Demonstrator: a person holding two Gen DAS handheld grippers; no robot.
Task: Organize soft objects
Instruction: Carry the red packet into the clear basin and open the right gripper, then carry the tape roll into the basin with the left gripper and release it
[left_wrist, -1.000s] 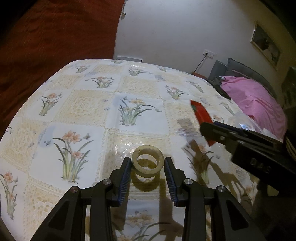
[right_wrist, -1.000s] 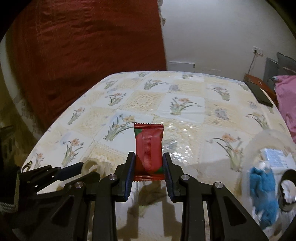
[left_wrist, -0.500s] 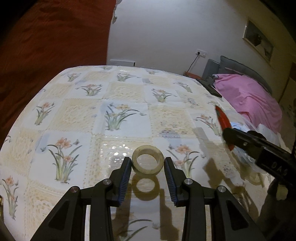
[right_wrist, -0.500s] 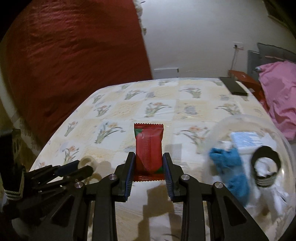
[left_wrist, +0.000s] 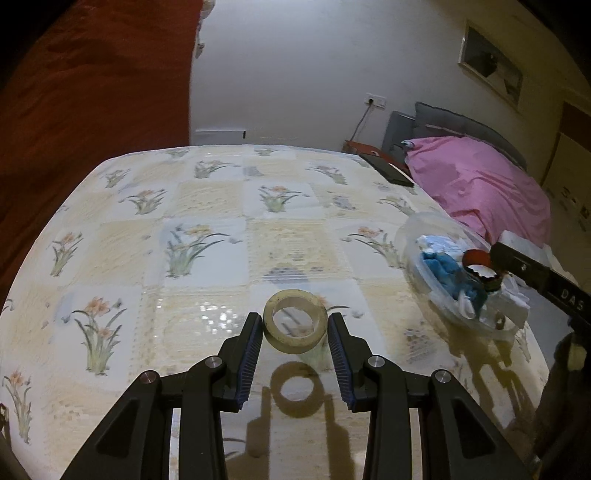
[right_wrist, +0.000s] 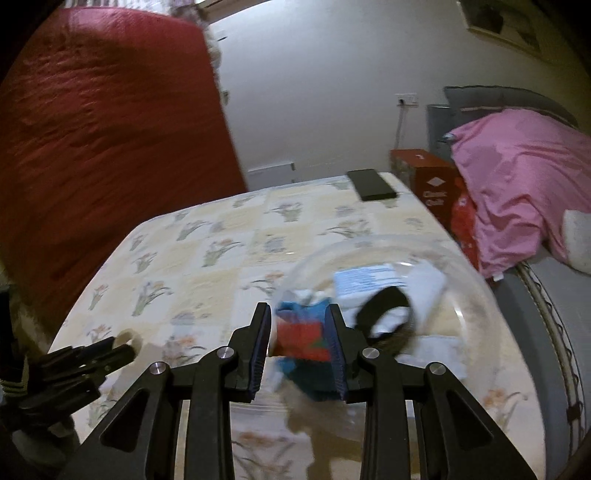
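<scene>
**Two items in hand, bowl already part filled**

The right gripper (right_wrist: 300, 341) pinches the red packet (right_wrist: 303, 339) just above the clear bowl (right_wrist: 476, 284), not yet released. The left gripper (left_wrist: 295, 336) clamps the tape roll (left_wrist: 295, 325), held well left of the bowl. Inside lie a blue cloth (left_wrist: 441, 264) and a black band (right_wrist: 388, 314).

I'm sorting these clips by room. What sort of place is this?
Likely a bedroom at home: a bed with a pink cover, a floral tablecloth, and a framed picture.
</scene>
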